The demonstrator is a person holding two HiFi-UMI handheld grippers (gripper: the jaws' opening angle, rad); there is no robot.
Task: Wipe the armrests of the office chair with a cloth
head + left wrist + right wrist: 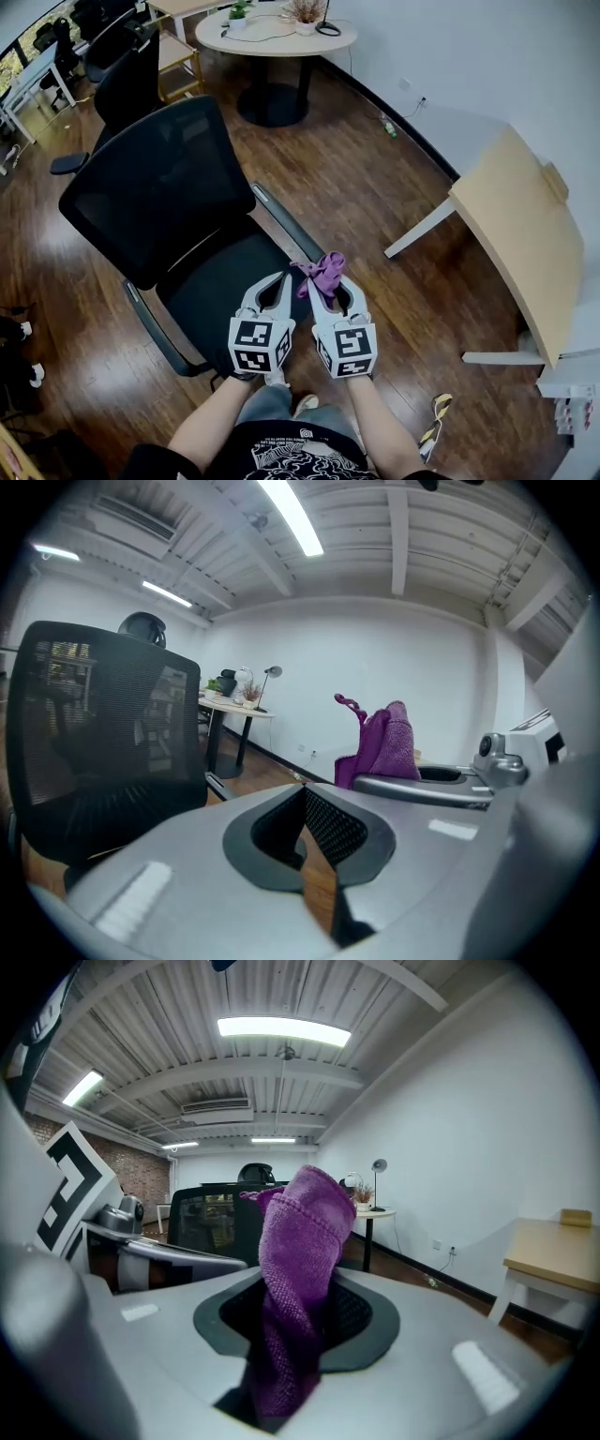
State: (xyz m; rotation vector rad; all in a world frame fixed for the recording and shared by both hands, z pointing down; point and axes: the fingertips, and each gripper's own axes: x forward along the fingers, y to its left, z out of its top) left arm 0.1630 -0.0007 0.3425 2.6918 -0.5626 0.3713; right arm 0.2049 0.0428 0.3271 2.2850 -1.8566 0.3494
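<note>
The right hand-held gripper [322, 291] is closed on the purple cloth [325, 269], at the near end of one armrest [281, 221] of the office chair [159, 187]. The left hand-held gripper [282, 281] (jaws together, nothing between them) is over the chair's seat [220, 286].

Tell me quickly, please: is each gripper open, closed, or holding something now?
Left gripper: closed, holding nothing.
Right gripper: closed on the purple cloth.
</note>
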